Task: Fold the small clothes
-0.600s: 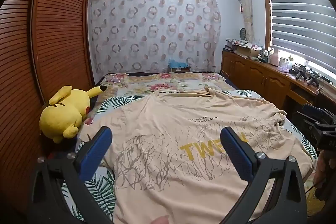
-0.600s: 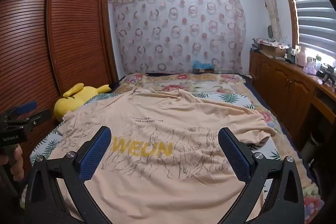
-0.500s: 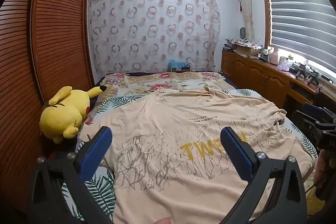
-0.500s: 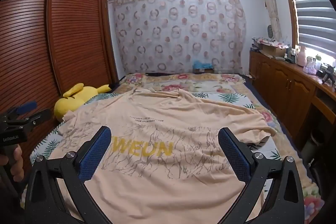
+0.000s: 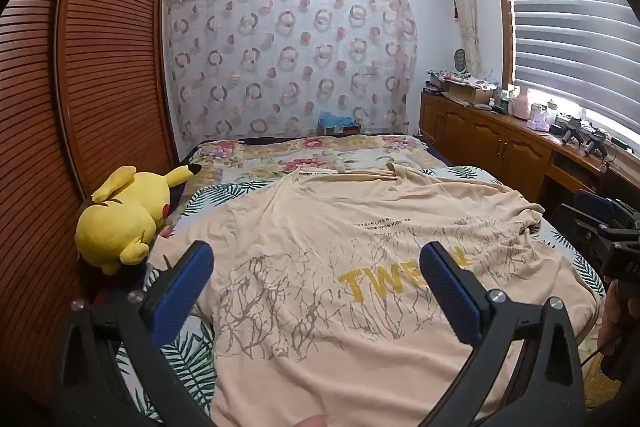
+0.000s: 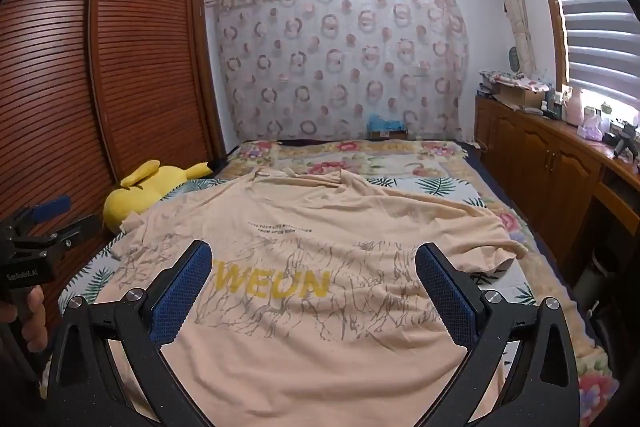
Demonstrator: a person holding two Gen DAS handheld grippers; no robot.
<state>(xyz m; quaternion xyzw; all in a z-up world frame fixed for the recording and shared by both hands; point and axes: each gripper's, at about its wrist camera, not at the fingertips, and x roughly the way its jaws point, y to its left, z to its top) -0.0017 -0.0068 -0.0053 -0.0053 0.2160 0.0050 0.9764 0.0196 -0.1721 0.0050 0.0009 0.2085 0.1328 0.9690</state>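
Observation:
A peach T-shirt (image 5: 320,235) (image 6: 304,227) with yellow lettering and a grey branch print lies spread flat on the bed, collar at the far end, hem nearest me. My left gripper (image 5: 316,271) hovers open above the shirt's near left part, nothing between its blue pads. My right gripper (image 6: 314,269) hangs open over the near middle, above the lettering, also empty. The right gripper (image 5: 600,227) shows at the right edge of the left wrist view; the left gripper (image 6: 36,227), held by a hand, shows at the left edge of the right wrist view.
A yellow plush toy (image 5: 124,215) (image 6: 152,187) lies at the bed's left edge by the slatted wooden wardrobe (image 5: 80,87). A low wooden cabinet (image 6: 552,171) with clutter on top runs along the right under the window. A floral and leaf-print bedspread (image 6: 400,159) covers the bed.

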